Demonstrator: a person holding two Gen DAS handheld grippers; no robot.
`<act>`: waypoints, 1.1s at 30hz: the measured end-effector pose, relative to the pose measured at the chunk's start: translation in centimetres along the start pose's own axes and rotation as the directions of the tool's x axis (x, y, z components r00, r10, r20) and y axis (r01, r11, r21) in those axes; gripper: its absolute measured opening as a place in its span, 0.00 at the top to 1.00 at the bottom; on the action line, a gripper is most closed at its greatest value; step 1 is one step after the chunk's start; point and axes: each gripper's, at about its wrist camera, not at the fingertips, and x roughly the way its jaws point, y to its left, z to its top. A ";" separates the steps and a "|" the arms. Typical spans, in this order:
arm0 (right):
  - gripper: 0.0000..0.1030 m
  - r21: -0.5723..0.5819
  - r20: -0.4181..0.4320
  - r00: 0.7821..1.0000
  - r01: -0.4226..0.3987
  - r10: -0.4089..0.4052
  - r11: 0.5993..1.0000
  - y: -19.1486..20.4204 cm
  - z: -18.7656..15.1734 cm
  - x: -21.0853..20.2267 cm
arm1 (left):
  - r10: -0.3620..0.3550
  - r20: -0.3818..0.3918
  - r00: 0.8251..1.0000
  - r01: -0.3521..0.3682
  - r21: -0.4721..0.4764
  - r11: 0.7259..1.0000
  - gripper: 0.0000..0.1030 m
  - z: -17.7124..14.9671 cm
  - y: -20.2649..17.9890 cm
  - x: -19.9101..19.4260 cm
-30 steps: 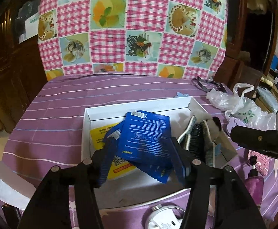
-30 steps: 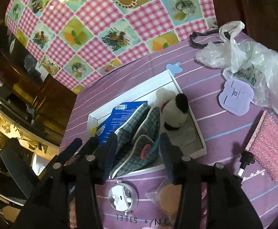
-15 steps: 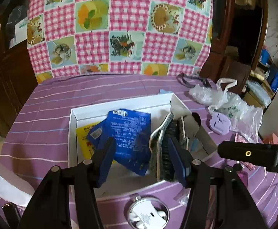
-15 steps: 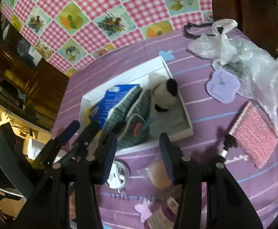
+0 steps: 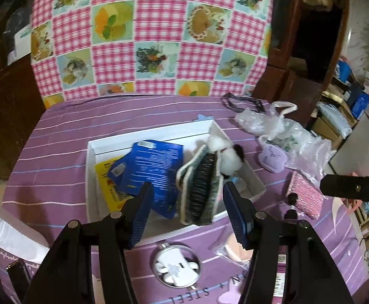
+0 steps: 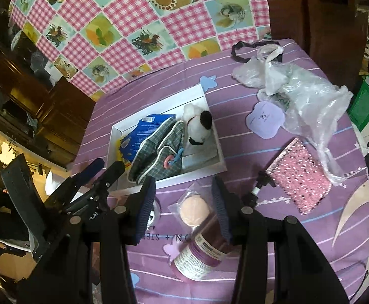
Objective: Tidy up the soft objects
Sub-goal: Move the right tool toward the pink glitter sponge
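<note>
A: Both grippers have drawn back and up from the white tray (image 5: 143,133) since a second ago; the blue packet (image 5: 156,167) that sat between the left gripper's fingers now lies clear of them, and more of the purple cloth (image 5: 65,131) shows.

B: Left to right, what's in the tray?

A: A yellow packet (image 5: 105,177) at the left end, the blue one overlapping it, then the plaid pouch (image 5: 199,190) standing on edge, then the white plush dog (image 5: 225,157) against the right wall.

B: And the left gripper (image 5: 185,210)?

A: Jaws spread, nothing between the pads. It hangs over the tray's near edge.

B: The right gripper (image 6: 183,205)?

A: Also spread and empty, over the cloth in front of the tray. Directly between its fingers, lower down, lies a round peach puff in a clear bag (image 6: 193,209), with a purple bottle (image 6: 199,253) just nearer the camera.

B: So which soft thing comes next?

A: The puff, I'd guess. It lies straight ahead of and below the right gripper, so the right hand is nearer. It is round, with no long axis to align to. The pink glitter pouch (image 6: 298,174) sits further right, its long axis slanting away.
</note>
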 end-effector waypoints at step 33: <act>0.54 0.146 0.156 0.956 0.224 -0.246 0.964 -13.1 -6.5 0.0 | -0.204 -0.091 0.975 0.217 0.167 0.962 0.45 -3.5 -7.9 2.7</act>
